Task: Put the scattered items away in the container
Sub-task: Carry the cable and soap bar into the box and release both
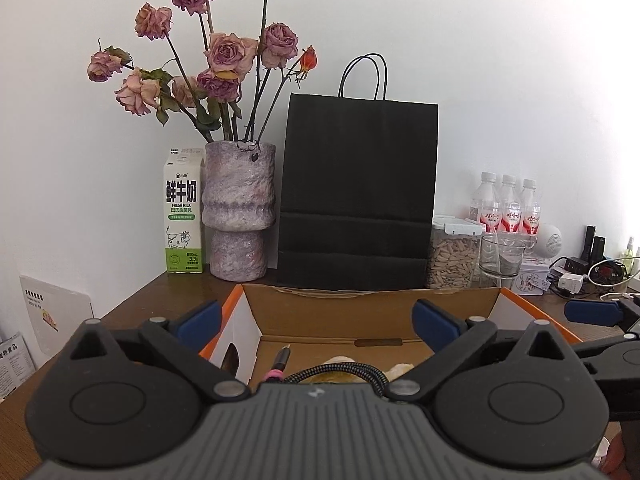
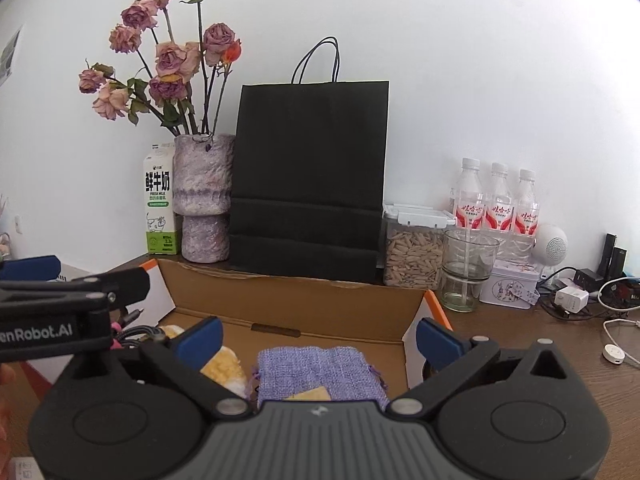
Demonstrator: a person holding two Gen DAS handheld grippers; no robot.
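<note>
An open cardboard box (image 1: 372, 312) with orange edges sits on the wooden table in front of both grippers; it also shows in the right wrist view (image 2: 304, 304). My left gripper (image 1: 316, 326) is open and empty above the box's left part. Below it lie a braided black cable (image 1: 344, 372) with a pink-banded plug and a yellowish soft item (image 1: 340, 362). My right gripper (image 2: 318, 338) is open and empty above the box's right part. Below it lie a purple cloth pouch (image 2: 320, 368) and a yellow fluffy item (image 2: 226, 368). The left gripper's body (image 2: 56, 308) shows at the left of the right wrist view.
Behind the box stand a milk carton (image 1: 183, 216), a vase of dried roses (image 1: 239, 208), a black paper bag (image 1: 356, 192), a seed jar (image 1: 454, 256), a glass (image 1: 500, 256) and three bottles (image 1: 508, 208). Chargers and cables (image 2: 592, 300) lie at the right.
</note>
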